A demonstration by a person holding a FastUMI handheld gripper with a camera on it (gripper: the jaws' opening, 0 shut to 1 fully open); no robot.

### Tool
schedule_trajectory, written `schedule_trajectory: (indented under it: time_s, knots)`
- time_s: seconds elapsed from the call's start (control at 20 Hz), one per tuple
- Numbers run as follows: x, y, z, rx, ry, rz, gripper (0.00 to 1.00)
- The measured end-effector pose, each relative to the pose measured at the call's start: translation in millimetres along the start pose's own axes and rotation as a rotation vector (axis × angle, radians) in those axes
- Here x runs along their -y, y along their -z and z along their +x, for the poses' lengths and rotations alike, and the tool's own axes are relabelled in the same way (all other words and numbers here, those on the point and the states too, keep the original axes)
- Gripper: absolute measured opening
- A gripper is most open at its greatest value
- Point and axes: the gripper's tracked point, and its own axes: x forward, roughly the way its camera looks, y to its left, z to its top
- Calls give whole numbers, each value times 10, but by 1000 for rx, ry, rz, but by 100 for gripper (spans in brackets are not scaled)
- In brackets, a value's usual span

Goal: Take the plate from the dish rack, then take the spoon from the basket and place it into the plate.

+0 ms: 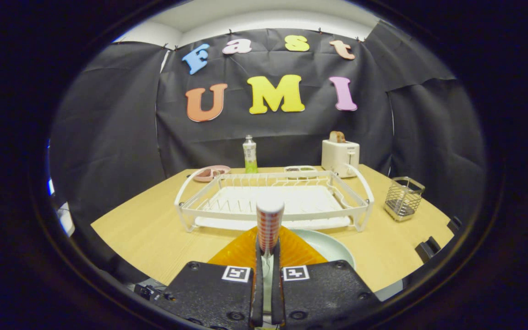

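In the gripper view, the wooden table (pixel 154 238) ran out to the black cloth wall on all far sides, its left edge slanting from about 9 o'clock toward 7 and its right edge falling away past 4 o'clock. Bare tabletop lay open to the left of the fingers and again to the right, between the white dish rack (pixel 273 199) and the wire basket (pixel 404 198). The rack stood across the middle, just beyond the fingers, with nothing standing in its slots. The basket stood well apart at about 2 o'clock from the fingertips, near the right edge; whether anything lay inside it could not be told. Along the far edge stood a pink divided plate (pixel 211 173) at 11 o'clock, a bottle (pixel 250 154) at 12, a small tray (pixel 300 171), and a white toaster (pixel 340 156) with bread in it at 1 o'clock.

The pale green plate (pixel 332 245) lay on the table just ahead of the rack's near rail, under and to the right of the fingers. The gripper (pixel 268 250) was closed almost to nothing, both fingers pressing on a spoon whose checked, white-capped handle (pixel 269 220) rose upright between them, over the plate.
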Motion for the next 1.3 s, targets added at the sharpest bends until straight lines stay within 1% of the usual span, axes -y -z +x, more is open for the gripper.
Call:
schedule_trajectory:
  time_s: [0.1, 0.25, 0.5, 0.55, 0.65, 0.7, 0.8, 0.9, 1.0, 1.05, 1.15, 1.25, 1.3]
  knots:
    - [30, 64, 88, -23, 11, 7, 12]
    - [-2, 61, 102, -44, -1, 31, 13]
    - [79, 75, 184, -101, 4, 25, 19]
    - [124, 59, 168, -110, 20, 34, 20]
    - [242, -31, 166, -116, 42, 49, 28]
    - [316, -90, 138, -110, 57, 47, 45]
    - [545, -257, 63, -78, 109, 41, 57]
    - [834, -437, -53, -33, 194, 24, 68]
    - [1095, -637, -195, 28, 265, 19, 74]
    - [1202, -719, -267, 51, 285, 20, 77]
    - [1360, -799, -398, 83, 298, 38, 83]
    - [1497, -849, -523, 102, 297, 64, 87]
    - [1638, -897, -591, 126, 327, 87, 94]
